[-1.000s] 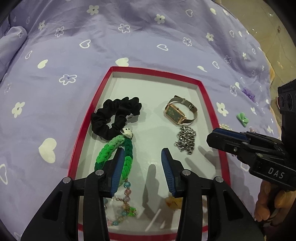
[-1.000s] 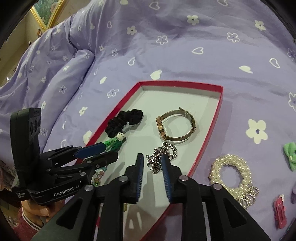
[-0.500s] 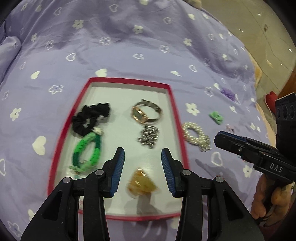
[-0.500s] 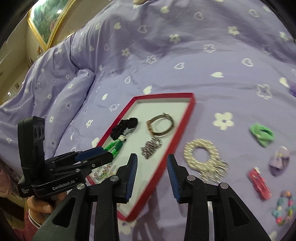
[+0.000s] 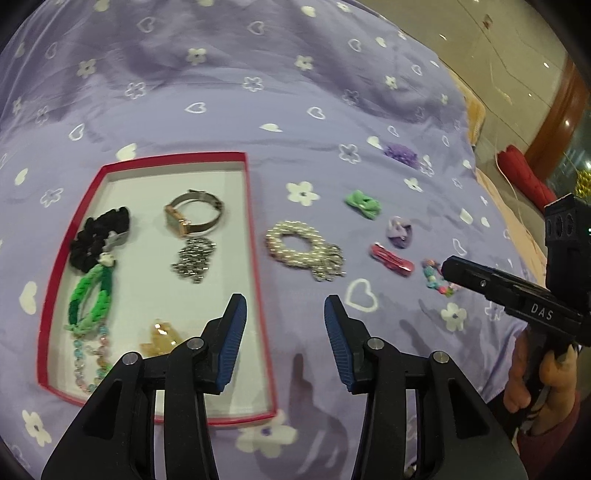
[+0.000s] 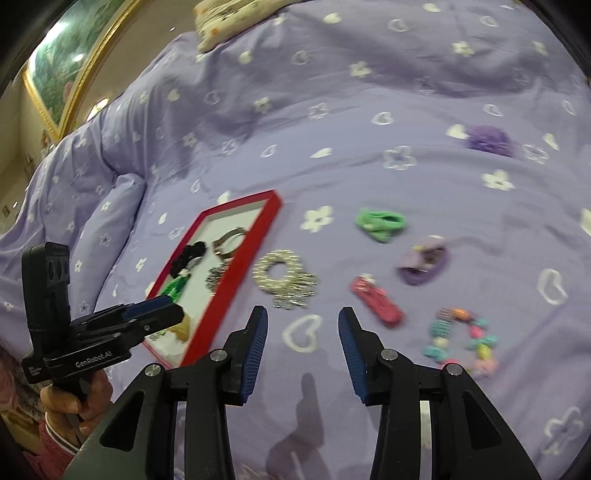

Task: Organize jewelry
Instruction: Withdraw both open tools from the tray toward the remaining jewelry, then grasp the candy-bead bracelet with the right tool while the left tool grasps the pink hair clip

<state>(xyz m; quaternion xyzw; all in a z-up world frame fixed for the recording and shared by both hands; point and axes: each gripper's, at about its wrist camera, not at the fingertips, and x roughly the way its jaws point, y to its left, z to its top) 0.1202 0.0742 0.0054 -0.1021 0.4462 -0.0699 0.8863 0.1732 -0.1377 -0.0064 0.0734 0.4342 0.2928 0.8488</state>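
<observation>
A red-rimmed tray (image 5: pixel 255 236) (image 6: pixel 255 240) lies on the purple bedspread. It holds a black scrunchie (image 5: pixel 88 240), a green braided band (image 5: pixel 88 295), a watch (image 5: pixel 192 218), a silver chain (image 5: pixel 194 256), a bead bracelet (image 5: pixel 90 363) and an amber clip (image 5: pixel 160 338). To the tray's right lie a pearl bracelet (image 5: pixel 303 249) (image 6: pixel 282 277), a green bow (image 6: pixel 380 221), a purple clip (image 6: pixel 424 260), a red clip (image 6: pixel 376 301) and a coloured bead bracelet (image 6: pixel 461 339). My left gripper (image 5: pixel 282 314) is open and empty above the tray's right rim. My right gripper (image 6: pixel 303 328) is open and empty, near the pearl bracelet.
A purple scrunchie (image 6: pixel 489 138) lies farther back on the bedspread. A pillow (image 6: pixel 236 14) and a framed picture (image 6: pixel 62 70) are at the far left. The bed's right edge drops to a tiled floor (image 5: pixel 498 48) with a red object (image 5: pixel 524 177).
Both grippers have pulled back from the tray and swung right, toward the loose items on the bedspread. The right gripper's jaws have opened wider.
</observation>
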